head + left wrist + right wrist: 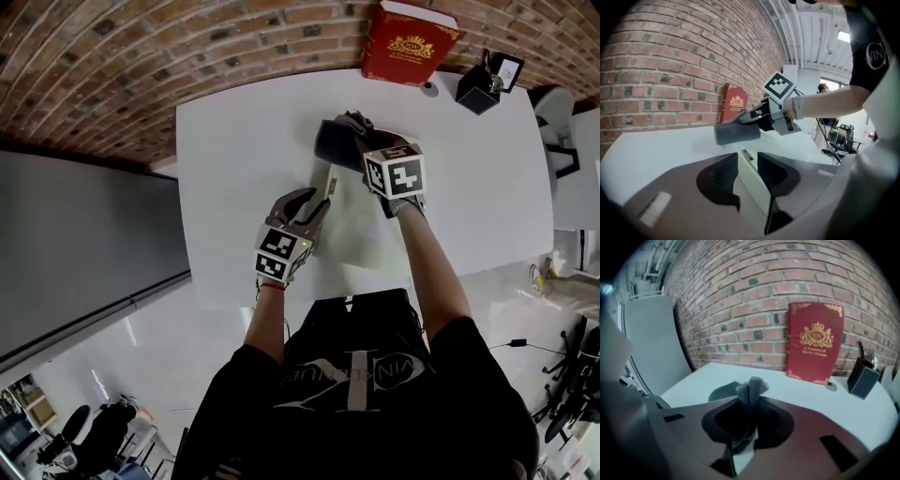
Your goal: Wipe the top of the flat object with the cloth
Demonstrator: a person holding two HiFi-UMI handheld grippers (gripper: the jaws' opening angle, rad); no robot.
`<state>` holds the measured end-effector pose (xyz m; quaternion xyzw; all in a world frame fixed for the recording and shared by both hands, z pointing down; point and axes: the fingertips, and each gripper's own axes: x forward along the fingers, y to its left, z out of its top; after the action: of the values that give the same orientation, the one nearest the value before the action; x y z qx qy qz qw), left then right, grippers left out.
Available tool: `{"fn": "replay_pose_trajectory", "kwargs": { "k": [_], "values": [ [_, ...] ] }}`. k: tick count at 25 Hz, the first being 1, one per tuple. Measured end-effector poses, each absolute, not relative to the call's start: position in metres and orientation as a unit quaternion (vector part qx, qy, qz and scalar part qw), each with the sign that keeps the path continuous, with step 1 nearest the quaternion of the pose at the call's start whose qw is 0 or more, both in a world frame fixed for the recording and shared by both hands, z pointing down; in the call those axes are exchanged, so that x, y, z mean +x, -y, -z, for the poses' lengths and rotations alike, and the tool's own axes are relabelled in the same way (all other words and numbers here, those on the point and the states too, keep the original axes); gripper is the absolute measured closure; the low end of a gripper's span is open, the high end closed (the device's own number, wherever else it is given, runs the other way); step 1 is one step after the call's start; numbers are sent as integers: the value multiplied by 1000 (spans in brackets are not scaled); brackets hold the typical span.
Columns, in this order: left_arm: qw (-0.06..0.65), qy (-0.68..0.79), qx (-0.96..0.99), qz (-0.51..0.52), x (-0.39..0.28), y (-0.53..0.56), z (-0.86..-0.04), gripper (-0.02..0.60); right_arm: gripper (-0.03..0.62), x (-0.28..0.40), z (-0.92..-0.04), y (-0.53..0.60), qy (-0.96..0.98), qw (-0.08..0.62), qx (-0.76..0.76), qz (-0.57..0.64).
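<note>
Progress looks early: the wipe is set up, but I'd judge little or none of it is done. The white flat object (352,220) lies mid-surface (234,187), just ahead of the person. The left claw (317,208) sits at its near-left edge with the jaws spread and that edge standing between them. The slab nearly fills the gap, and I read the pads as not biting. The right claw (361,131) is clamped on the grey cloth (339,142), which is bunched and hanging from the jaws at the far end of the flat object. Whether the cloth touches the top or hangs just above it can't be told from here. No streak or dirt shows, so cleaned area can't be judged. What's left, as I see it, is to steady the slab and drag the cloth across the whole top. Count: one flat object, one cloth, two claws, one red book (408,42) leaning on the brick wall, one black holder (478,89) beside it.
</note>
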<state>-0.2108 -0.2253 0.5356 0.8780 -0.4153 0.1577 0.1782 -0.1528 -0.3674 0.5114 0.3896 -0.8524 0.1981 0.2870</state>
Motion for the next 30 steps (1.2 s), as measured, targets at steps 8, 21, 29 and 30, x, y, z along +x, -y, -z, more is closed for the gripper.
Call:
{"fn": "replay_pose_trajectory", "kwargs": {
  "k": [8, 21, 29, 30],
  "values": [
    [161, 374, 891, -198, -195, 224, -551, 498, 536, -145, -531, 369, 841, 352, 384, -146],
    [188, 381, 885, -191, -194, 224, -552, 525, 536, -100, -531, 367, 826, 363, 411, -129],
    [200, 394, 878, -183, -195, 225, -552, 526, 536, -55, -530, 364, 810, 369, 436, -129],
    [200, 395, 878, -184, -195, 225, -552, 526, 536, -49, -530, 363, 809, 370, 439, -128]
  ]
}}
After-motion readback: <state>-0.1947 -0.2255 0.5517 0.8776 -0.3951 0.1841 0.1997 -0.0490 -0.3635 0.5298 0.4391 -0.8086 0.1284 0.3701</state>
